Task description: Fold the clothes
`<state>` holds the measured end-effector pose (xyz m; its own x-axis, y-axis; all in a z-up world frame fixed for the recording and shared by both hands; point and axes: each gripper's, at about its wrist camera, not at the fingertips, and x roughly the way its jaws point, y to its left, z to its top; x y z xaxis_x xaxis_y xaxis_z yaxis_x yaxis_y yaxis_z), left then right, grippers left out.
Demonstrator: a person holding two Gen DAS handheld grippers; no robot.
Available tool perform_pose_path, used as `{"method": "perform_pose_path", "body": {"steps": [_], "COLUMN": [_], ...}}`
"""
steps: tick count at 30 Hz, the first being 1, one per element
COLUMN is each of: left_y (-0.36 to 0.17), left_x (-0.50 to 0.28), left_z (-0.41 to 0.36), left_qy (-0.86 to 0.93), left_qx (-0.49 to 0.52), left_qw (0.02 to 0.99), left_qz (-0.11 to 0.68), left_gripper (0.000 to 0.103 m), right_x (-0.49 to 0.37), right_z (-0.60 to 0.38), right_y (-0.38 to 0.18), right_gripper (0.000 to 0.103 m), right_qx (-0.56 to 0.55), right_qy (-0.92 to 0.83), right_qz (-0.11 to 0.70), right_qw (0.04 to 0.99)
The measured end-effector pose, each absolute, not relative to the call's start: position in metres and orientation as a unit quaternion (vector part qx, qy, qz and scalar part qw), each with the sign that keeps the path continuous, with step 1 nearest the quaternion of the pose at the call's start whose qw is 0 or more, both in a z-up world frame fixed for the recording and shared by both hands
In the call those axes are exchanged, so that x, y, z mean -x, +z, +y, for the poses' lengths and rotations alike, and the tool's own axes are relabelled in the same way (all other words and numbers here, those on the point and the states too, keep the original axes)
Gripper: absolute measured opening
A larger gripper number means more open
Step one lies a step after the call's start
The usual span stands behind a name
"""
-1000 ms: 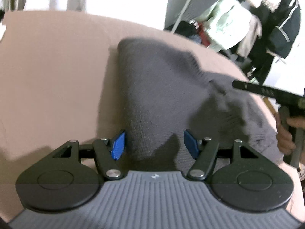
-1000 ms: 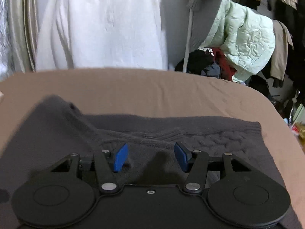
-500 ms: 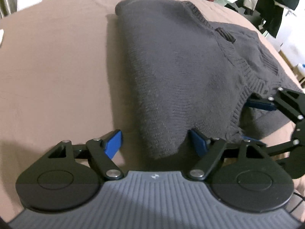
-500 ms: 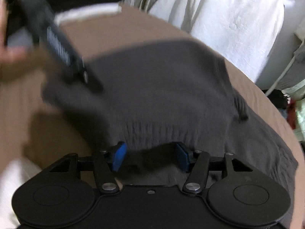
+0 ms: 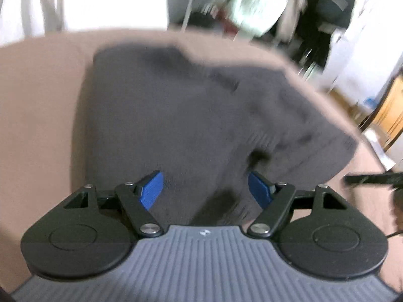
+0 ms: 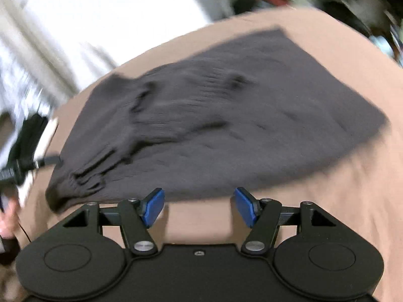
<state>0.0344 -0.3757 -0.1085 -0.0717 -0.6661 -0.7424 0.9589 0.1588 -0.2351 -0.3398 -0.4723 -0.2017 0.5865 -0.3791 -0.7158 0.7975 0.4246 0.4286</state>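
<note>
A dark grey knitted sweater (image 5: 176, 115) lies folded on the brown bed sheet (image 5: 37, 100). Its near edge lies under and between the blue pads of my left gripper (image 5: 205, 187). The pads do not press on it, and the jaws are closing. In the right wrist view the sweater (image 6: 226, 125) spreads across the sheet (image 6: 340, 201), rumpled at its left end. My right gripper (image 6: 199, 201) hovers open just short of the sweater's near edge, with only bare sheet between its pads. Both views are motion-blurred.
A heap of clothes (image 5: 252, 2) is piled beyond the bed at the back right. White curtains (image 6: 100, 12) hang behind it. Wooden furniture (image 5: 390, 110) stands on the right. A hand (image 6: 7, 216) and black gear show at the right wrist view's left edge.
My right gripper has drawn back from the sweater's hem and now stands over bare sheet, its view rolled. My left gripper has shifted sideways, and the sweater's edge now fills the gap between its pads.
</note>
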Motion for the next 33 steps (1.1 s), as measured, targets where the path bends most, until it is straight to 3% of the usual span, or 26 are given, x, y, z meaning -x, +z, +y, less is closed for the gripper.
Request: {"method": "perform_pose_path", "body": {"steps": [5, 7, 9, 14, 15, 16, 17, 18, 23, 28, 30, 33], "left_y": [-0.115, -0.111, -0.106, -0.089, -0.085, -0.083, -0.081, -0.081, -0.086, -0.077, -0.074, -0.086], "left_x": [-0.015, -0.016, -0.022, -0.044, -0.050, -0.056, -0.063, -0.071, -0.123, -0.166, -0.178, -0.191], "left_z": [-0.399, -0.393, -0.388, -0.386, -0.385, -0.384, -0.382, -0.380, -0.361, -0.332, -0.320, -0.316], "left_qy": [-0.587, -0.597, -0.605, -0.614, -0.613, -0.608, -0.603, -0.598, -0.580, -0.564, -0.562, -0.553], "left_qx": [-0.254, -0.239, -0.213, -0.128, -0.115, -0.109, -0.104, -0.097, 0.006, 0.084, 0.107, 0.119], "left_qw": [0.672, 0.671, 0.670, 0.673, 0.675, 0.680, 0.685, 0.688, 0.666, 0.669, 0.669, 0.664], "left_qz": [0.374, 0.369, 0.373, 0.393, 0.394, 0.394, 0.395, 0.400, 0.469, 0.476, 0.475, 0.489], "left_gripper": [0.075, 0.075, 0.074, 0.074, 0.074, 0.074, 0.074, 0.074, 0.071, 0.071, 0.071, 0.071], "right_x": [0.363, 0.371, 0.372, 0.362, 0.355, 0.348, 0.340, 0.332, 0.270, 0.155, 0.111, 0.054], "right_z": [-0.487, -0.498, -0.513, -0.558, -0.566, -0.572, -0.577, -0.582, -0.581, -0.539, -0.510, -0.472], "right_y": [-0.228, -0.235, -0.238, -0.247, -0.244, -0.240, -0.234, -0.228, -0.160, -0.078, -0.069, -0.099], "right_gripper": [0.068, 0.071, 0.082, 0.086, 0.080, 0.068, 0.023, 0.015, 0.015, 0.015, 0.015, 0.014], "right_qx": [-0.387, -0.398, -0.401, -0.416, -0.404, -0.387, -0.368, -0.350, -0.233, -0.090, -0.068, -0.050], "right_qy": [-0.440, -0.448, -0.454, -0.487, -0.490, -0.493, -0.494, -0.493, -0.462, -0.314, -0.213, -0.085], "right_qz": [0.231, 0.198, 0.164, 0.131, 0.136, 0.143, 0.160, 0.182, 0.187, 0.213, 0.223, 0.279], "right_qw": [0.777, 0.776, 0.779, 0.757, 0.761, 0.766, 0.771, 0.775, 0.835, 0.921, 0.949, 0.955]}}
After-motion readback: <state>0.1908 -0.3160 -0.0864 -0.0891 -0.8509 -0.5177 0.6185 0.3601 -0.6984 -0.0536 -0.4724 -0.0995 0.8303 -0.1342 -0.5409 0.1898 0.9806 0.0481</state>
